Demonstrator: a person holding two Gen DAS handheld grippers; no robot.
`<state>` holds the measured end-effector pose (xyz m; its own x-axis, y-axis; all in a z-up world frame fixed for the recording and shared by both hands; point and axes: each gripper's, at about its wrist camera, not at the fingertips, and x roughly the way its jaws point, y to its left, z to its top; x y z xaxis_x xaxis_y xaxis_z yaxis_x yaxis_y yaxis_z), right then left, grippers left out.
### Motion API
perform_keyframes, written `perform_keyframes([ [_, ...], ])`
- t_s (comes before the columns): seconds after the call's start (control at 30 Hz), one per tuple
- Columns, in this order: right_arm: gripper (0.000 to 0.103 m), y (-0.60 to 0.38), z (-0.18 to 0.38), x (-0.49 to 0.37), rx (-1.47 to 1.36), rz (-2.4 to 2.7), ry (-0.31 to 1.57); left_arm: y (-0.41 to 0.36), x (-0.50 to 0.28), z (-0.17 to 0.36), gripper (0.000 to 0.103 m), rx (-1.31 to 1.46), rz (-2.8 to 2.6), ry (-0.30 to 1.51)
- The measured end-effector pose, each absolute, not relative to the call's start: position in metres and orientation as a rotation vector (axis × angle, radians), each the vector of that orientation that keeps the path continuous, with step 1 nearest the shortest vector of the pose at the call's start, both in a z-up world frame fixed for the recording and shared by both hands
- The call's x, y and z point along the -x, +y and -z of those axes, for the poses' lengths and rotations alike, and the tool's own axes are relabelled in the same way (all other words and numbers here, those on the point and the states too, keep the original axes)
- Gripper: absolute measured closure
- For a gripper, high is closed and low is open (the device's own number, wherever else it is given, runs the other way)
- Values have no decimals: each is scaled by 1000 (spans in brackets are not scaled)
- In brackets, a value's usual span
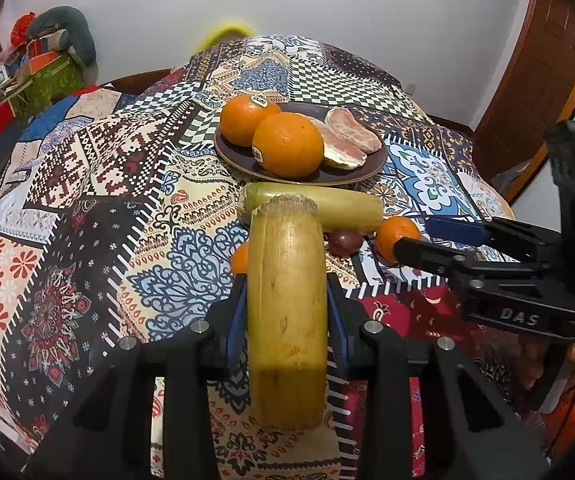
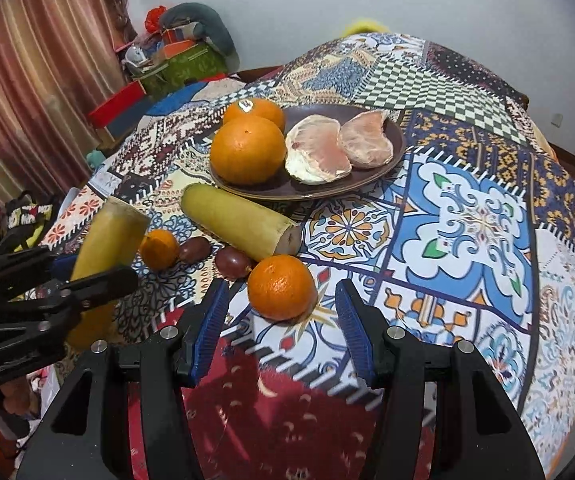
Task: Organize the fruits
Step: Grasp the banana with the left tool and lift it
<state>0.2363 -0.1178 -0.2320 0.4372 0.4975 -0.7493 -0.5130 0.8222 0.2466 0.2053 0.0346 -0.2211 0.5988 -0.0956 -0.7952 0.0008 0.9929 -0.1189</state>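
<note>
2 yellow-green cane pieces here. 1 cane stick is up in the air, pinched tight around its middle by the left gripper, w/ the cut end pointing at the plate. It looks hard & stiff, a bit heavy, w/ smooth skin that could slip, so a grab at the middle is best, I think. The other cane piece lies flat on the cloth, just in front of the plate.

The right gripper is wide open & holds nothing. A small orange sits on the cloth between its 2 blue pads, not touched yet. It looks round & firm but squishy if pushed hard, so a soft squeeze on its 2 sides seems right.

Near it are 2 dark red fruits & another little orange. On the plate sit 2 big oranges & 2 peeled pomelo chunks, soft & easy to tear.
</note>
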Motion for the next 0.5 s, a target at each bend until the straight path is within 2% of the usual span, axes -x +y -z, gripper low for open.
perform_keyframes([
  [0.13,52,-114,239,-241,13,-642,947,35,-209,223,67,107,56,931],
  [0.27,68,-110,242,-244,22,-656,956,35,-213,224,67,111,59,931],
  [0.5,68,-122,236,-244,1,-646,932,32,-222,218,67,114,67,916],
])
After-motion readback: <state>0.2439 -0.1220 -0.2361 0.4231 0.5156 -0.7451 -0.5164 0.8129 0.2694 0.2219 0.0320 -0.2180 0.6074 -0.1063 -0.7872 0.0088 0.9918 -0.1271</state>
